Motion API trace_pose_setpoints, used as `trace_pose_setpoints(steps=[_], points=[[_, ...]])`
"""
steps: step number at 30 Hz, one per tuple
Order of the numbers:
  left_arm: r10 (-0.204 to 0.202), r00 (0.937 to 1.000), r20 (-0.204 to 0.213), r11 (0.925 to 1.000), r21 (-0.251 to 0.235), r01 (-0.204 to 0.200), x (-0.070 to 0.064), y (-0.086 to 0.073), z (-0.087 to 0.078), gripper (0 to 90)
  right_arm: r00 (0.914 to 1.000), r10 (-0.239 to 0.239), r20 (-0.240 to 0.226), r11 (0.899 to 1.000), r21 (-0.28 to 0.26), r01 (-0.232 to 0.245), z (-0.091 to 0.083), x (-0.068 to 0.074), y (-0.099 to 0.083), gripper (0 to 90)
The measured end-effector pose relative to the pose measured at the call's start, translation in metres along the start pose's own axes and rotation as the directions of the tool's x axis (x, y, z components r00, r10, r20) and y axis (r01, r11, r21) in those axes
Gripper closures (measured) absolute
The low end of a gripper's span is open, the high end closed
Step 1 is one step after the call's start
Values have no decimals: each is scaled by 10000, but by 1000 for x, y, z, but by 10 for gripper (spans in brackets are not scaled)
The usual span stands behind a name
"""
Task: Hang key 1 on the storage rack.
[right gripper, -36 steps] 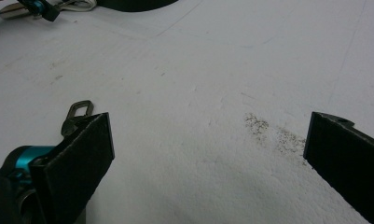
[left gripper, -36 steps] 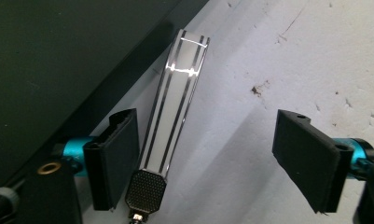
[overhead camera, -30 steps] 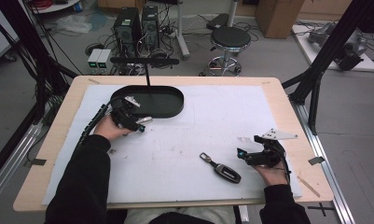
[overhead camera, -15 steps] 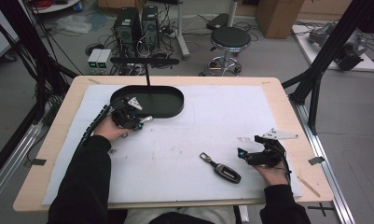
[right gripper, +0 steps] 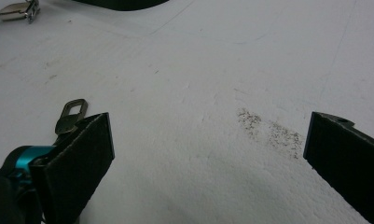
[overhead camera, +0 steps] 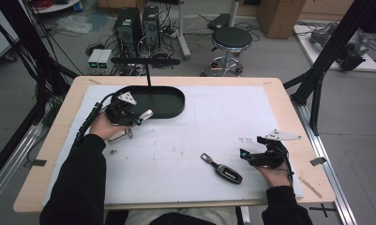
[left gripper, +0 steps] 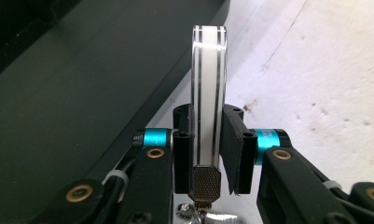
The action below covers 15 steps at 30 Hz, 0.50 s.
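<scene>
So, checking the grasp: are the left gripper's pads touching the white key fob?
Touching. In the left gripper view both pads press the white key fob flat.

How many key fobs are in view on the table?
2. One white fob clamped in the left gripper beside the black tray; one black fob lying near the open right gripper.

Both arms wear black long sleeves. Each black gripper, left gripper [overhead camera: 138,117] and right gripper [overhead camera: 244,153], carries a grey three-cornered plate on top, teal collars and brass-ringed screws at the jaw joints, and a black trailing cable.
</scene>
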<state>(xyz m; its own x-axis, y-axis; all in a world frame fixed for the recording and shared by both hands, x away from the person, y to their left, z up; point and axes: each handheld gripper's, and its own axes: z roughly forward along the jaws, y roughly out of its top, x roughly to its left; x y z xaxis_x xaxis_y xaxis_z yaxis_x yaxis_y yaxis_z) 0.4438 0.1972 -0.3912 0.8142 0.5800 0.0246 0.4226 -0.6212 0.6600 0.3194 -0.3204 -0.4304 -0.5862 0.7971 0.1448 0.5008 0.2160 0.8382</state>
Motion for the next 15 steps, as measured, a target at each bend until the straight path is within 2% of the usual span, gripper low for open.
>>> trace_pose_setpoints(steps=[3,7,12,15], points=[[-124,9999,-82,9992,-383,121,0,2,-9,752,10000,-33,-9,10000,55,33,1,1,0,8],[-351,9981,-498,9966,-764,313,4,5,-26,753,10000,-87,-26,10000,-31,87,0,1,0,8],[-456,9963,-734,9925,-1162,369,6,13,-44,753,10000,-54,-46,10000,24,54,2,1,1,8],[-432,9956,-826,9917,-1243,327,7,21,-52,753,10000,-30,-79,10000,42,30,2,1,1,8]])
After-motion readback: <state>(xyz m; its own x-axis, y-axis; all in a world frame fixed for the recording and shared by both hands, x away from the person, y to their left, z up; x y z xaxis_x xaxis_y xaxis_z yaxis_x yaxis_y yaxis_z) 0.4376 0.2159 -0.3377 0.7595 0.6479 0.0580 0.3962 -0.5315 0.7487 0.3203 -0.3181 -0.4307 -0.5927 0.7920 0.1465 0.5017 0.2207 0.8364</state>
